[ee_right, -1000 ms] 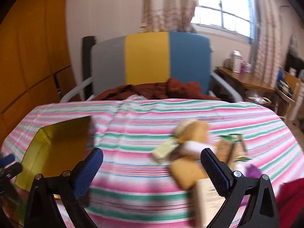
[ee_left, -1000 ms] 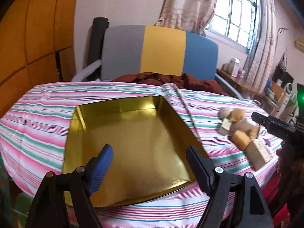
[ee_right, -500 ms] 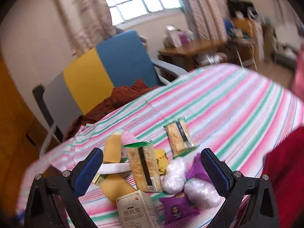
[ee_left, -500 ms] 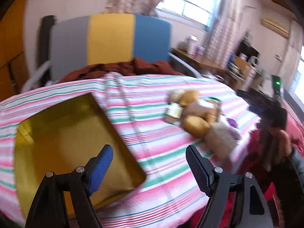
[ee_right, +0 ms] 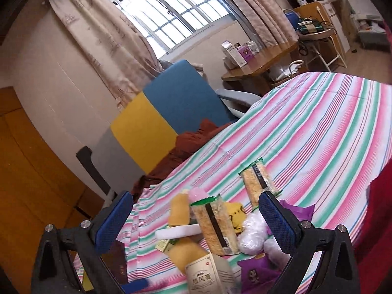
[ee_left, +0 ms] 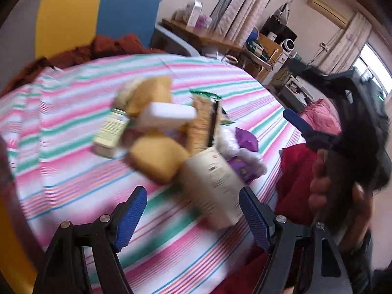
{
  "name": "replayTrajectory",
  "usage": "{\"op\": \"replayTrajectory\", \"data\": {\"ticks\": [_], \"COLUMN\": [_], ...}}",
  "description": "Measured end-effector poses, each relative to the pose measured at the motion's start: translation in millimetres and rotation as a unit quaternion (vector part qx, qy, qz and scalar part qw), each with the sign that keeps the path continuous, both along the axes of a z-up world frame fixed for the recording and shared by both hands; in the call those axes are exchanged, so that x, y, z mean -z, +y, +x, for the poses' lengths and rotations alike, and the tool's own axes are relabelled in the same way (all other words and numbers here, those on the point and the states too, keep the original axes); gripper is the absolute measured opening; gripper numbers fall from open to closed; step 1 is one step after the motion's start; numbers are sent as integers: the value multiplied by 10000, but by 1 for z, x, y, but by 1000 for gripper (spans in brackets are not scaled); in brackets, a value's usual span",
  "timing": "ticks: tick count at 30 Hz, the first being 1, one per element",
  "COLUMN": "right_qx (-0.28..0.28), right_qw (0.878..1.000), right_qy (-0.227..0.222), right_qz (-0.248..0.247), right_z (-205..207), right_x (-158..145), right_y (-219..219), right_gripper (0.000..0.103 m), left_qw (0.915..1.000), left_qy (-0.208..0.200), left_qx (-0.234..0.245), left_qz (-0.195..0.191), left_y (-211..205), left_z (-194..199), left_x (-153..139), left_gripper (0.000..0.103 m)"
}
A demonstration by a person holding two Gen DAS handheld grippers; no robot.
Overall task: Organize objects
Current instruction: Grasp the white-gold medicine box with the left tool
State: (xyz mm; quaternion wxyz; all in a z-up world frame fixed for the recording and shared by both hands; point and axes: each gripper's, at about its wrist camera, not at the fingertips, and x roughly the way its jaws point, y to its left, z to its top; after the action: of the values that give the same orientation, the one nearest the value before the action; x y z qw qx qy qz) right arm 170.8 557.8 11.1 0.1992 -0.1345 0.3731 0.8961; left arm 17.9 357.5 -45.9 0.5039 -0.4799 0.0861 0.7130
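Currently approach step, nothing picked yet: left gripper [ee_left: 192,212] jaws spread wide and empty, aimed at the cream box [ee_left: 212,186] on the near edge of the item pile [ee_left: 166,132] on the striped tablecloth [ee_left: 68,112]. Right gripper [ee_right: 196,223] also wide apart, empty, hovering above the same pile. Next move, probably: lower one gripper over the box and close.
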Motion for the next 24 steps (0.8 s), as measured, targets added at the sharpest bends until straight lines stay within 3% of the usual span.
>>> {"op": "replayTrajectory", "data": {"ticks": [6,13,16,21,24], "right_qx": [-82,-165,-197,-149,-114], "right_qw": [9995,9986,9990,9989,9988], "right_qy": [258,380,219,73,-58], "right_qz": [-141,-343,-350,-432,-483], "right_z": [5,6,3,1,-1], "right_x": [2,6,7,10,13], "right_y": [2,6,5,8,10], "right_gripper": [103,103,103,103,103], "left_qw": [9991,9970,9965,9978,9970], "left_qy": [-310,-189,52,68,250], "left_qx": [-152,-244,-205,161,381], "left_qz": [-250,-703,-810,-641,-618], "left_y": [39,64,66,45,25], "left_z": [5,20,26,27,31], "left_x": [20,39,40,38,32], "left_gripper": [85,88,84,61,58]}}
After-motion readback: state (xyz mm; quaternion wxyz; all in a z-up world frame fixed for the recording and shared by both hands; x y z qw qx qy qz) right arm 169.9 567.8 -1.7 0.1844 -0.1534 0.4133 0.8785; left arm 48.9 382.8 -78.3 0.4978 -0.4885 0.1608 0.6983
